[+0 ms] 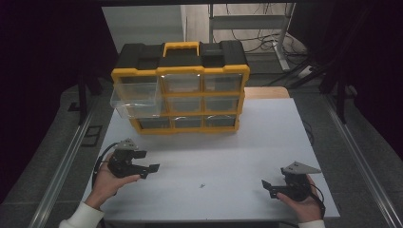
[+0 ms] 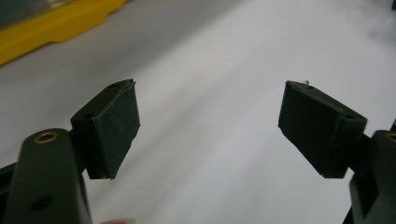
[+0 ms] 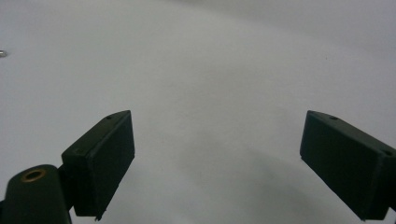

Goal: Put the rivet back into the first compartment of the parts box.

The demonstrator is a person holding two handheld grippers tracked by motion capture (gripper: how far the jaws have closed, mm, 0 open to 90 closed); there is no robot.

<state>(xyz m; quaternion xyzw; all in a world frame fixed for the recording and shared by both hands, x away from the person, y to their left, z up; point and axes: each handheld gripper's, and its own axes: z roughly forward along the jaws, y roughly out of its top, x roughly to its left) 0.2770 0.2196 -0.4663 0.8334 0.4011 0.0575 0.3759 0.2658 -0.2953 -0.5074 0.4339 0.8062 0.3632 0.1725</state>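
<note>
A tiny metal screw (image 1: 202, 185) lies on the white table (image 1: 266, 128), between the two hands and near the front edge. My left gripper (image 1: 151, 169), held at the front left, points right toward the screw; its jaws stand open with nothing between them (image 2: 210, 107). The screw (image 2: 308, 84) peeks just above that gripper's right-hand pad (image 2: 317, 126). At the front right, my right gripper (image 1: 266, 186) points left and is open and empty too (image 3: 217, 140). The screw (image 3: 2, 53) is a speck at the far left edge of the right gripper view.
A yellow and black drawer organizer (image 1: 180, 90) stands at the back of the table, its top-left clear drawer (image 1: 135, 99) pulled out. Its yellow base (image 2: 56, 25) is at the upper left of the left gripper view. Dark curtains flank the table.
</note>
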